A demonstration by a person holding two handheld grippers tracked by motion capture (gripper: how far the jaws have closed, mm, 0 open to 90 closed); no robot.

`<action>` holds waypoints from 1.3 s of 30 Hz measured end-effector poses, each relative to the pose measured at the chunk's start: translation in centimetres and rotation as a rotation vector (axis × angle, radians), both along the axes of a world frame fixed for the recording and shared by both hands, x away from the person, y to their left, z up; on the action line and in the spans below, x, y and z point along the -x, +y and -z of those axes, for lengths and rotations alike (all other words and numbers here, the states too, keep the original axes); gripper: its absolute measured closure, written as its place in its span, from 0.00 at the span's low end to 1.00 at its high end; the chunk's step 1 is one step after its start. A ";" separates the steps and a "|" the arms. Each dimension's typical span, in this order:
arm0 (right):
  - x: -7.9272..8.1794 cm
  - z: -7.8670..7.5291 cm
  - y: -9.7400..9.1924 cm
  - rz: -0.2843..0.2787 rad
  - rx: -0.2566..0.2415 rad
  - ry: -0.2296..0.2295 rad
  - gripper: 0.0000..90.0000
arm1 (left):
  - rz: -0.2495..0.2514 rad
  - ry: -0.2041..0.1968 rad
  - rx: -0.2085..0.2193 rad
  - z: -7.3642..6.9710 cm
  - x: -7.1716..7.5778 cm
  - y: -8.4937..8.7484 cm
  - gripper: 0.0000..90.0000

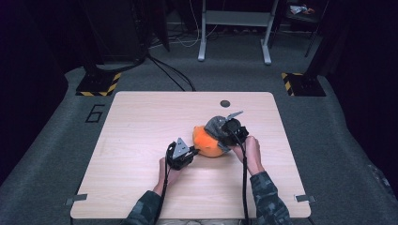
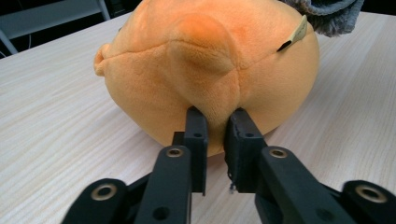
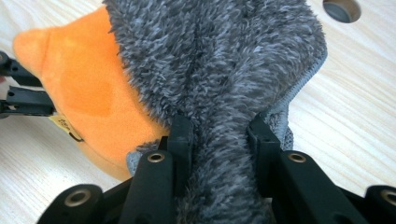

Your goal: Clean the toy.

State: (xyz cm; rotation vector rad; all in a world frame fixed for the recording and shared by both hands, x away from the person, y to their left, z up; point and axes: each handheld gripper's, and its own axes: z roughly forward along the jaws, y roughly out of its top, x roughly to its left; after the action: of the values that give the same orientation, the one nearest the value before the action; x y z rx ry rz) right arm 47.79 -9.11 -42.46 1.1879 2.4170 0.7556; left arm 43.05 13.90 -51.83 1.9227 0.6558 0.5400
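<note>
Orange plush made up the soft toy (image 1: 208,141) that sat on the wooden table (image 1: 141,122), a little toward five o'clock from the table's middle in the high view. A grey fuzzy cloth (image 1: 215,124) lay over the toy's far side, at about one o'clock of it. The left gripper (image 1: 191,151) met the toy from eight o'clock, held by the left hand (image 1: 170,174); the right gripper (image 1: 224,141) came in from three o'clock over the cloth, with the right hand (image 1: 251,151) behind it. A small round hole (image 1: 225,103) showed in the table at twelve o'clock of the toy.

In the left gripper view, the two black jaws stood close together and pinched a fold of the toy (image 2: 205,60) at its lower seam, the plush bulging between the pads (image 2: 195,125). A small label (image 2: 295,34) stuck out of the toy at two o'clock, with the cloth (image 2: 327,14) above it.

In the right gripper view, the jaws were closed on a thick bunch of the grey cloth (image 3: 219,70), which filled the gap between them. The orange toy (image 3: 79,88) lay at nine o'clock of the cloth, and the left gripper's jaws (image 3: 21,93) touched it at the far left edge. The hole (image 3: 342,9) sat at one o'clock.
</note>
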 end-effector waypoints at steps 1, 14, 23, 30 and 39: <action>0.0 -0.1 -0.2 0.002 -0.004 -0.013 0.75 | 0.005 0.001 0.003 -0.1 0.0 0.0 0.92; 2.7 -3.6 1.1 -0.058 -0.008 -0.125 0.75 | 0.034 0.073 0.098 -1.6 0.6 0.4 0.94; 2.4 -2.0 3.2 -0.082 0.041 -0.096 0.75 | 0.031 0.068 0.094 -1.3 0.2 0.6 0.93; 2.2 -1.6 1.7 -0.044 0.041 -0.063 0.75 | 0.039 0.062 0.094 -1.1 0.3 0.6 0.93; 1.1 0.1 -1.1 0.026 0.015 -0.018 0.75 | 0.051 0.060 0.093 -0.7 0.2 1.0 0.92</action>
State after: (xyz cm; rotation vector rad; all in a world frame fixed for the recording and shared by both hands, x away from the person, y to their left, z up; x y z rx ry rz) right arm 46.71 -10.17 -42.54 1.1992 2.3837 0.7356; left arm 42.84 14.87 -51.09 1.8691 0.6570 0.4140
